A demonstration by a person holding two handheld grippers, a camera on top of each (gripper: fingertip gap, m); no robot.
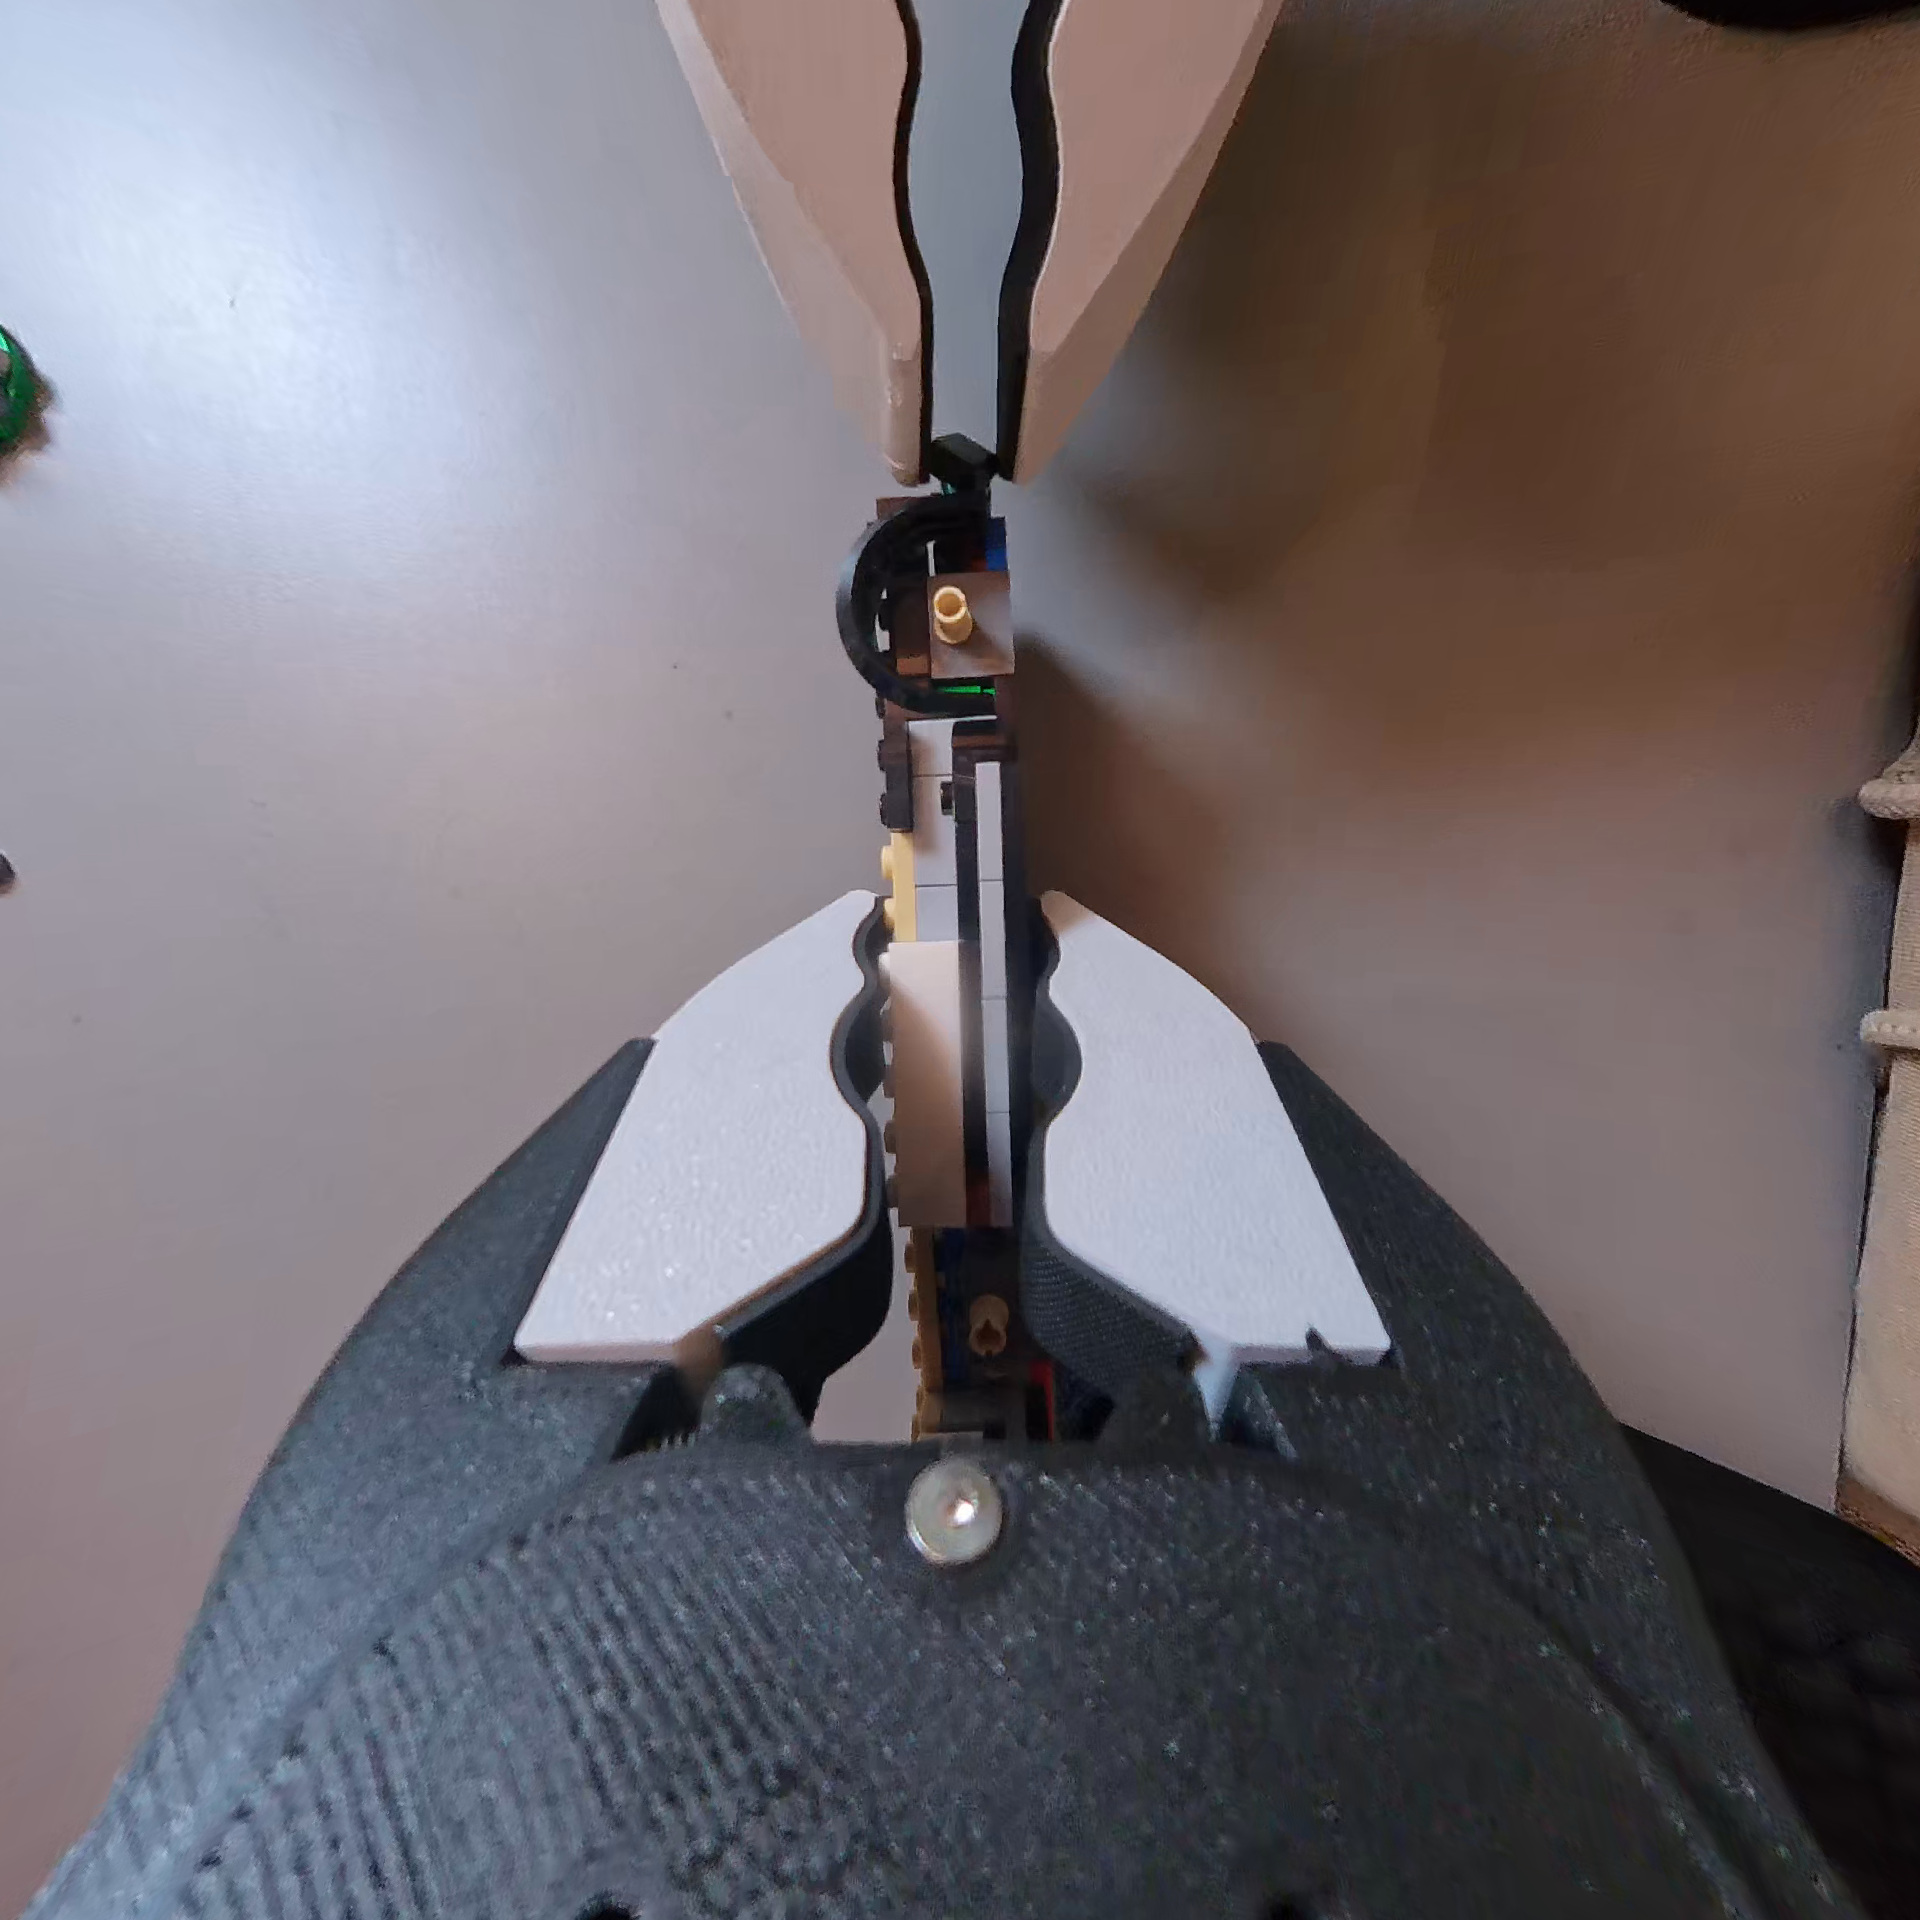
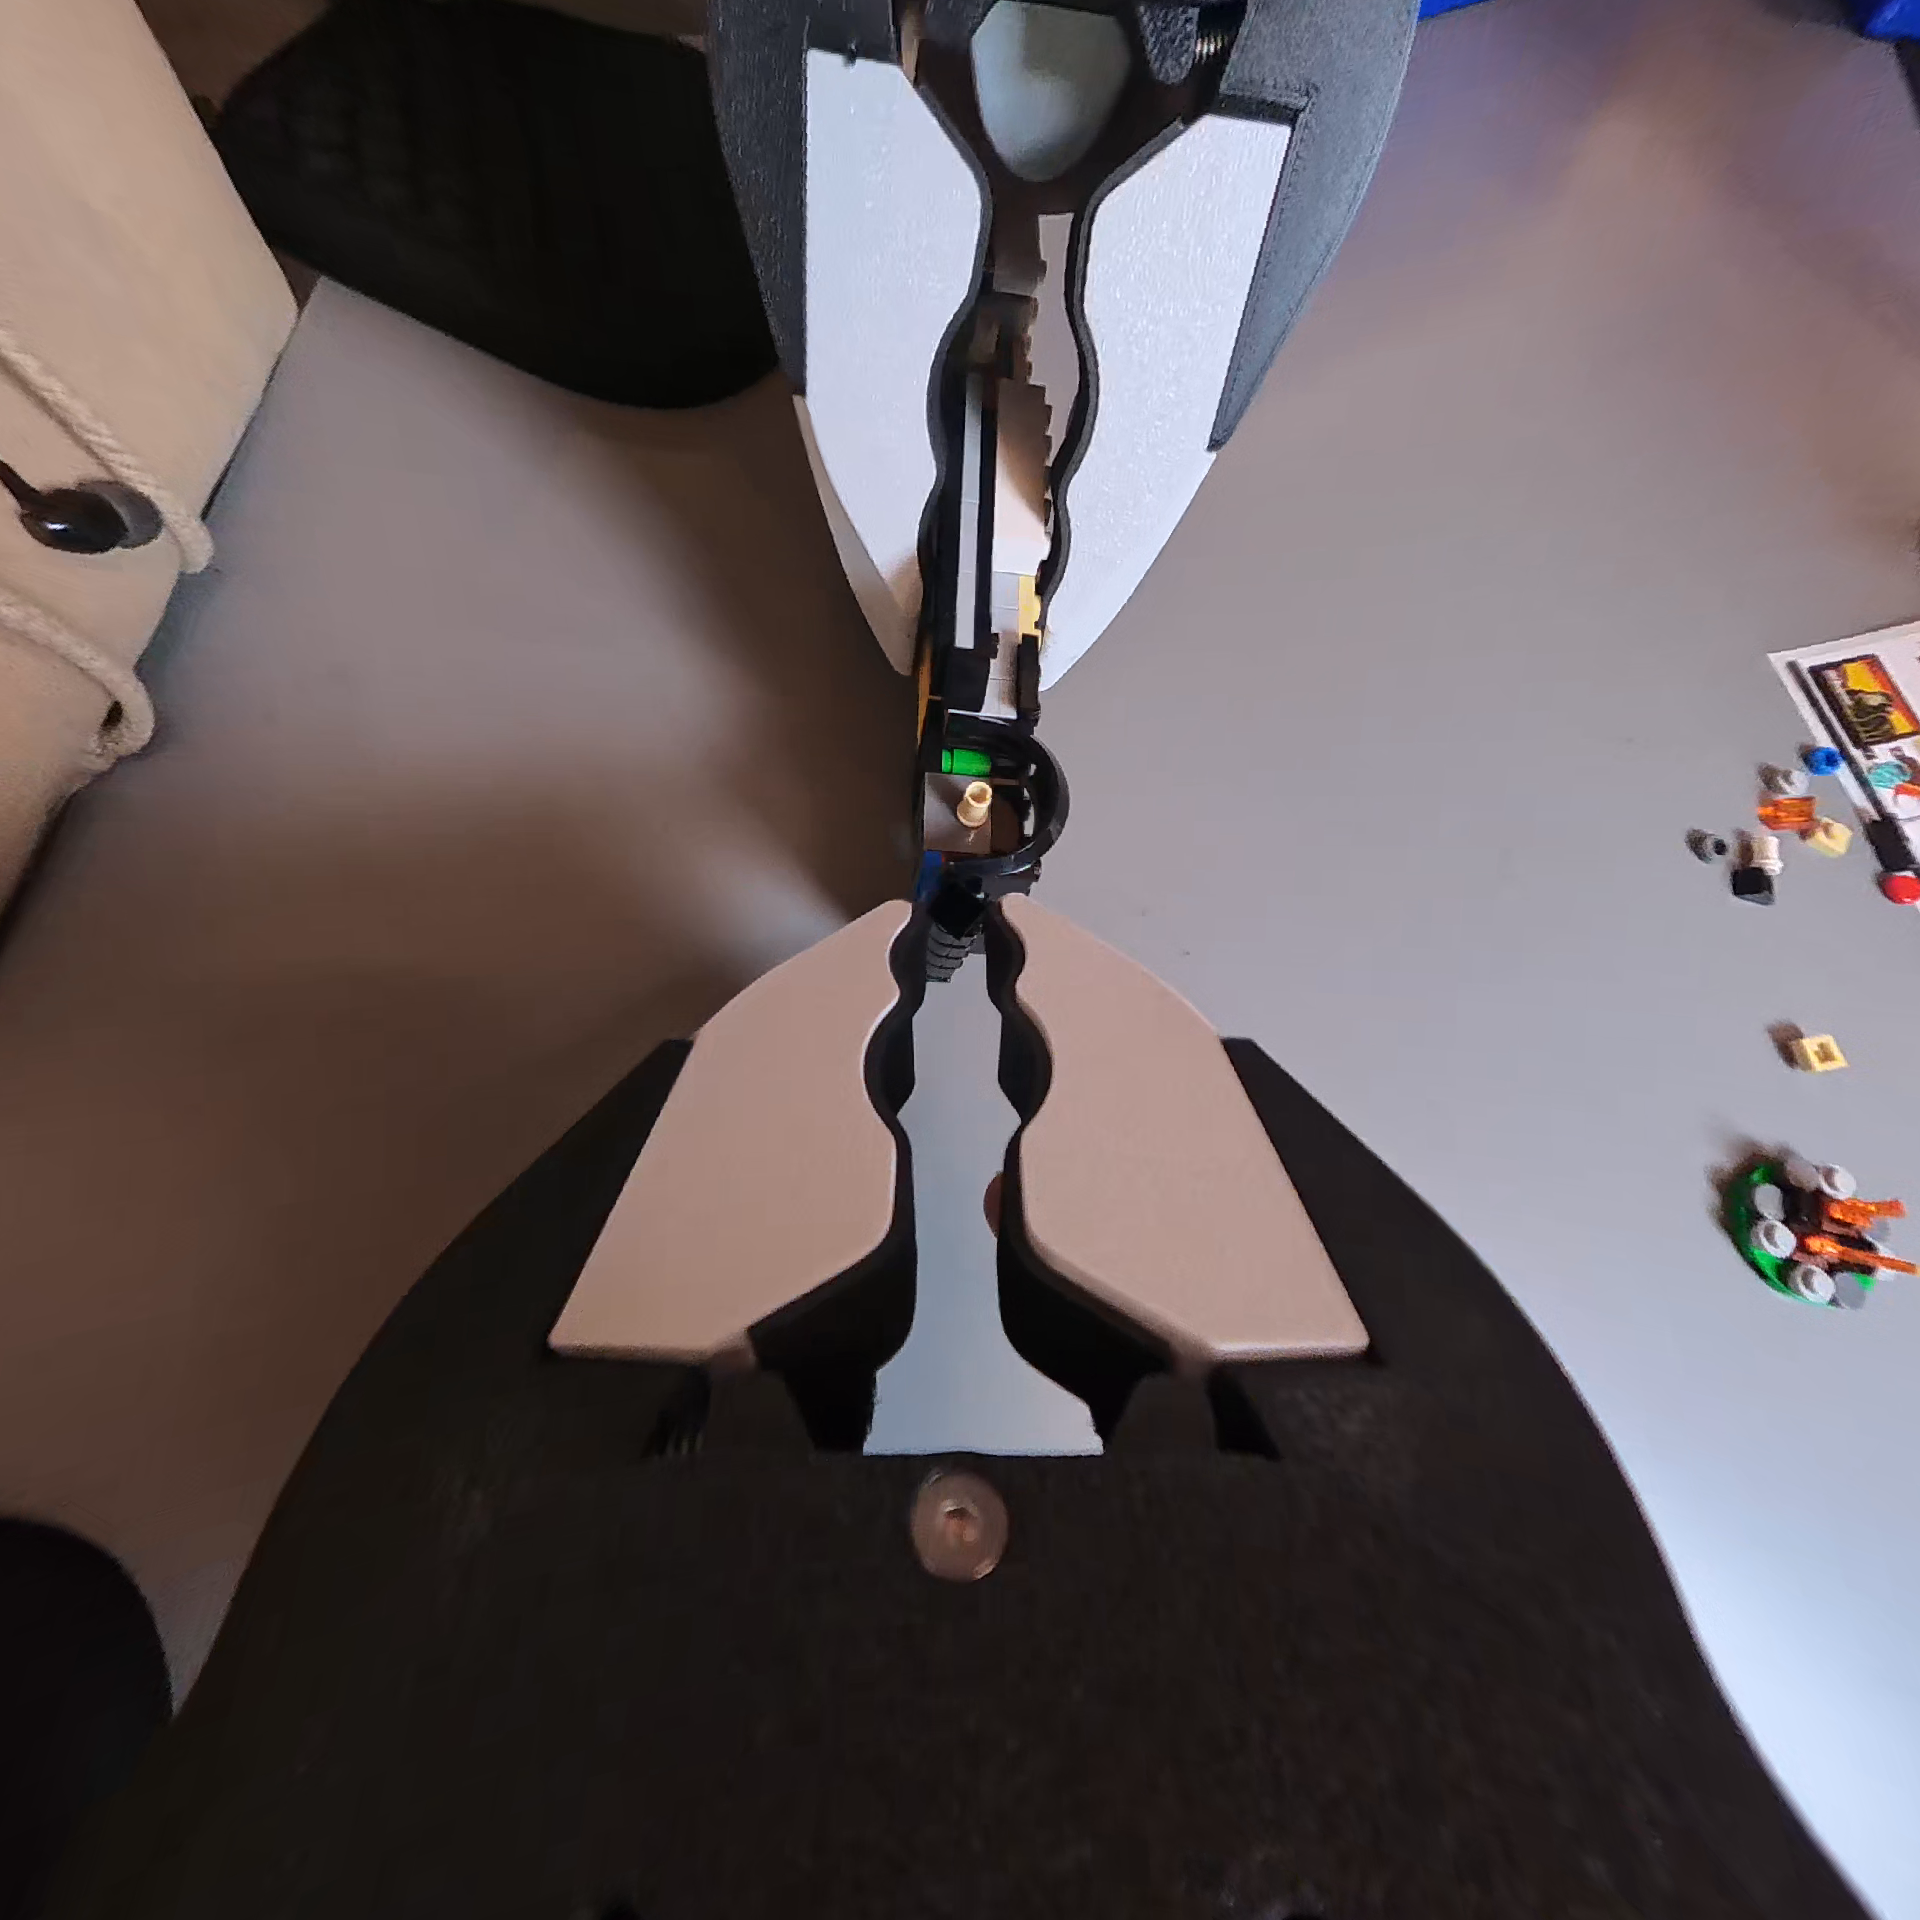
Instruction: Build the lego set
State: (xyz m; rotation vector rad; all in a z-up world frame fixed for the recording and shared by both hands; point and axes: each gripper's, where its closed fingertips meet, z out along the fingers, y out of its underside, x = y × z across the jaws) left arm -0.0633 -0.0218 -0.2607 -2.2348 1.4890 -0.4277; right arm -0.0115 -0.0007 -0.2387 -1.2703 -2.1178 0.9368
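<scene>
My left gripper [image 1: 961,914] is shut on a long, narrow brick model [image 1: 956,790] of white, black, tan and brown parts, gripping it by its sides. The model's far end carries a black arch, a brown tile with a tan peg [image 1: 951,613] and a green part. My right gripper [image 2: 956,914] faces it from the other side and is shut on a small black ribbed piece [image 2: 951,935] at that far end. In the left wrist view the right gripper [image 1: 966,468] pinches this piece [image 1: 958,454] from the top. In the right wrist view the left gripper [image 2: 977,665] holds the model [image 2: 982,582].
The grey table [image 2: 1351,520] bears several loose small bricks [image 2: 1787,842], a tan brick [image 2: 1813,1051], a green round plate with orange parts [image 2: 1808,1236] and a printed sheet [image 2: 1860,707] at the right. A cream fabric bag with cord [image 2: 83,416] lies at the left edge.
</scene>
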